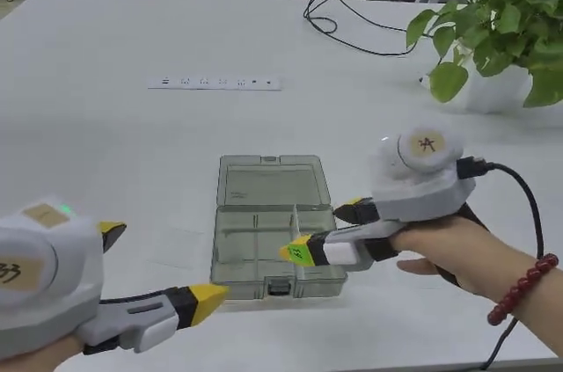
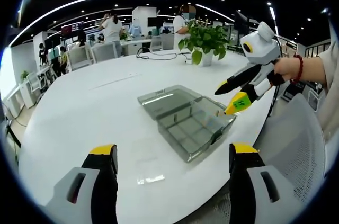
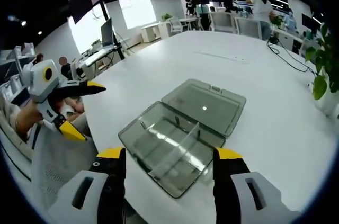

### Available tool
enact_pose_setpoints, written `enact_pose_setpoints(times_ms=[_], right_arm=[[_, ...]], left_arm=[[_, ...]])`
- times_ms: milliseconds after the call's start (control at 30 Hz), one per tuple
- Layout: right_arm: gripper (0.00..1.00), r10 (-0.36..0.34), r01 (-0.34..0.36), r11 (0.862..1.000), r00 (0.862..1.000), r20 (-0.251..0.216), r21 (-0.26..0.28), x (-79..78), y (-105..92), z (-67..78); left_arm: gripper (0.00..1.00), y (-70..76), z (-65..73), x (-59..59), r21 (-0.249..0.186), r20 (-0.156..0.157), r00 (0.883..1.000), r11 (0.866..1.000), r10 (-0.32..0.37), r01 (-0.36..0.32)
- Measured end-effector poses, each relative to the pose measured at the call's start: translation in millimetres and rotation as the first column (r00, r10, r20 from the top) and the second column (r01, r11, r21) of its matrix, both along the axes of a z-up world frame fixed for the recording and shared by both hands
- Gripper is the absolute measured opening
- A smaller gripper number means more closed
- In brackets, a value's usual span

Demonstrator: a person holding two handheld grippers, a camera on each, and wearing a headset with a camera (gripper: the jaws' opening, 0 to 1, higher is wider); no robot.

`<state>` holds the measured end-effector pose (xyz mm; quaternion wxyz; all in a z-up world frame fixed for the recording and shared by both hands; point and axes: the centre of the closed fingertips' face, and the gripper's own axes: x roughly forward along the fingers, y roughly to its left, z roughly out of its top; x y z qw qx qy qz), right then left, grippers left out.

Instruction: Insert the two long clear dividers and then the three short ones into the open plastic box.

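Observation:
The open smoky-clear plastic box [image 1: 264, 249] lies on the white table, its lid [image 1: 273, 183] flat behind it. A clear divider [image 1: 295, 229] stands upright inside, and thin ridges cross the tray floor. In the right gripper view that divider [image 3: 177, 147] runs across the box [image 3: 153, 128]. My right gripper [image 1: 324, 231] hovers over the box's right side, open and empty. The left gripper [image 1: 161, 265] is open too, near the front left of the box. A small clear piece [image 2: 151, 179] lies flat on the table just ahead of my left gripper [image 2: 174, 155].
A white power strip [image 1: 214, 83] sits further back on the table. At the back right stand a potted plant [image 1: 501, 29] and a looped black cable [image 1: 352, 25]. The right gripper's cord [image 1: 528, 205] trails off the front right edge. Chairs line the far side.

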<state>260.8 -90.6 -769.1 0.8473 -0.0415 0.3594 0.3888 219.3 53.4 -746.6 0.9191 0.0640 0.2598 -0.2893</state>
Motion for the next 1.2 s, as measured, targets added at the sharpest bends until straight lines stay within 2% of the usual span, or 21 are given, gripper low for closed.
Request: enact_pose_setpoints(times_ms=[200, 533, 667, 767, 933, 1067, 1200], right_arm=[[0.70, 0.009, -0.009, 0.999, 1.000, 0.024, 0.031, -6.5, -5.9, 3.5], [0.72, 0.023, -0.025, 0.999, 0.998, 0.058, 0.038, -16.2, -17.1, 6.8], [0.73, 0.015, -0.019, 0.998, 0.998, 0.067, 0.060, -16.2, -18.3, 10.9], [0.73, 0.010, -0.014, 0.998, 0.998, 0.065, 0.057, -17.2, -19.2, 10.8], [0.73, 0.008, -0.012, 0.998, 0.998, 0.067, 0.055, -22.2, -21.3, 9.5], [0.73, 0.011, -0.015, 0.999, 0.997, 0.081, 0.048, -24.8, -23.3, 10.8], [0.73, -0.004, -0.001, 0.998, 0.997, 0.083, 0.065, -26.4, -25.7, 14.3]], left_arm=[[0.88, 4.0, -1.0, -3.0, 0.005, -0.010, 1.000, 1.000, 0.010, -0.010], [0.85, 10.5, -2.6, -3.9, 0.018, -0.032, 0.999, 0.999, 0.038, -0.038], [0.82, 13.9, -8.5, -2.2, 0.041, -0.065, 0.997, 0.998, 0.051, -0.048], [0.80, 15.7, -11.0, 0.8, 0.051, -0.073, 0.996, 0.997, 0.056, -0.053], [0.76, 22.0, -17.9, 6.2, 0.108, -0.096, 0.993, 0.992, 0.070, -0.060], [0.72, 28.4, -28.3, 9.3, 0.133, -0.143, 0.985, 0.988, 0.100, -0.081], [0.70, 33.5, -34.6, 13.6, 0.141, -0.167, 0.978, 0.984, 0.128, -0.105]])
